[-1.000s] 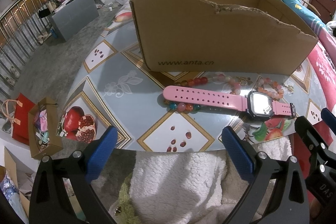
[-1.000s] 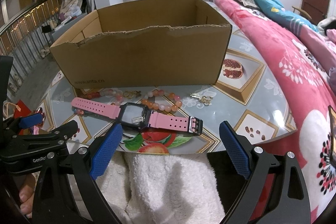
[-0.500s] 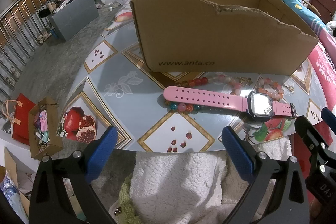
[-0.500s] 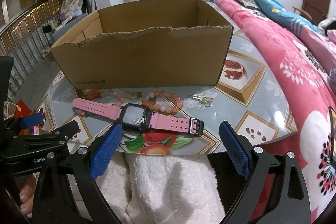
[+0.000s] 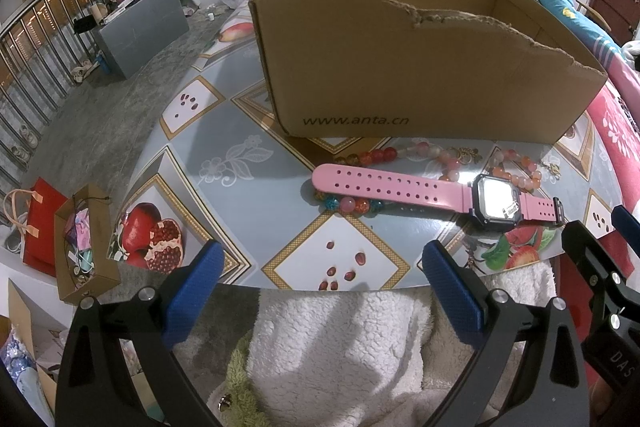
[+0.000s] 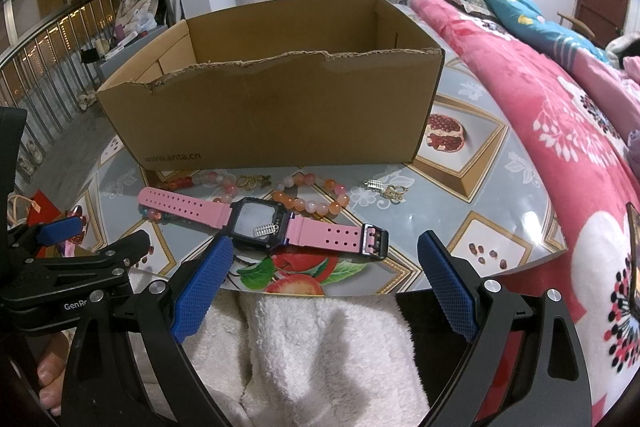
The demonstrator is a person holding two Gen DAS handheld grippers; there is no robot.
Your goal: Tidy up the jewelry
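Right gripper (image 6: 324,287) is wide open, holding nothing, hovering at the near edge of the table (image 6: 500,227). Pink watch (image 6: 260,221) lies flat just ahead, its face close to the left pad. Bead bracelets (image 6: 316,193) and a small charm (image 6: 386,189) sit between the watch and the box (image 6: 272,119). Left gripper (image 6: 80,259) pokes in low left.

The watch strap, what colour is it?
Pink. The watch strap shows best in the left wrist view.
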